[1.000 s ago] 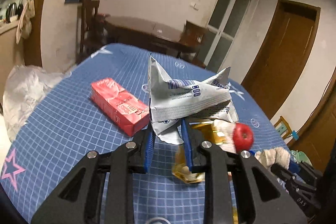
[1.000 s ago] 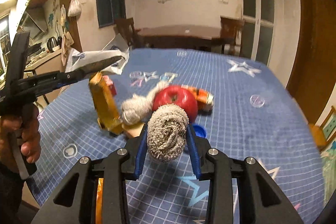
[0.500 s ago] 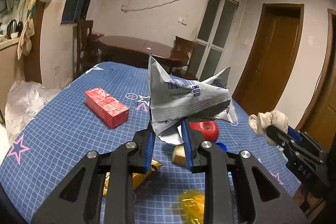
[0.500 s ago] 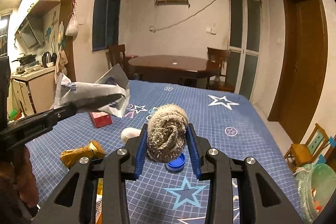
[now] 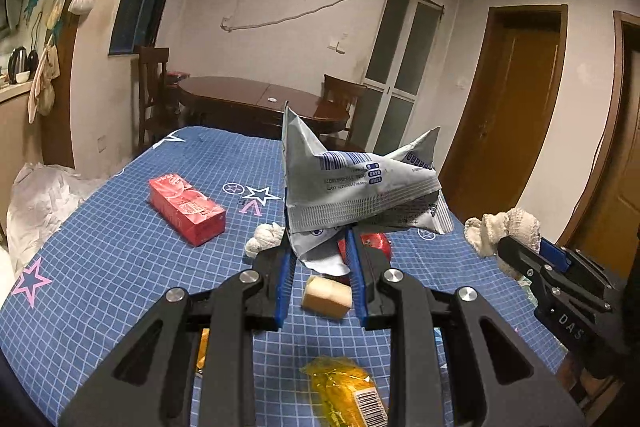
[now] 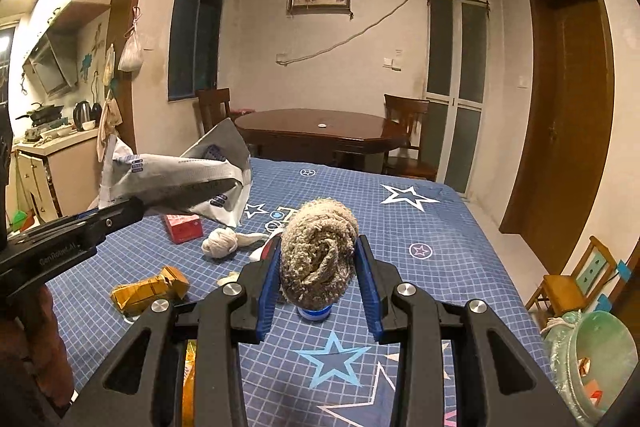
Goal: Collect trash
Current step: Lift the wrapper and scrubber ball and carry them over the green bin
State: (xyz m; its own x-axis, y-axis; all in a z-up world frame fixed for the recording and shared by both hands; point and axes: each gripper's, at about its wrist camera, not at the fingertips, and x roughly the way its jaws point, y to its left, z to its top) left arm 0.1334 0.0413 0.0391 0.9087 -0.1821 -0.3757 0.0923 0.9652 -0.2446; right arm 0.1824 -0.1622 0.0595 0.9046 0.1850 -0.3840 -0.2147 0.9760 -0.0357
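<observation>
your left tool (image 5: 320, 259) grips the crumpled grey foil wrapper (image 5: 356, 187), your right tool (image 6: 318, 267) the rolled beige cloth (image 6: 318, 259); the red carton (image 5: 186, 209) and yellow packet (image 6: 148, 291) remain on the blue checked bench (image 6: 420, 267).

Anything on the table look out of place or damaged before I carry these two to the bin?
Yes: the yellow carton lies crushed on its side on the blue tablecloth, and a knotted white rag sits loose beside the red box.
</observation>
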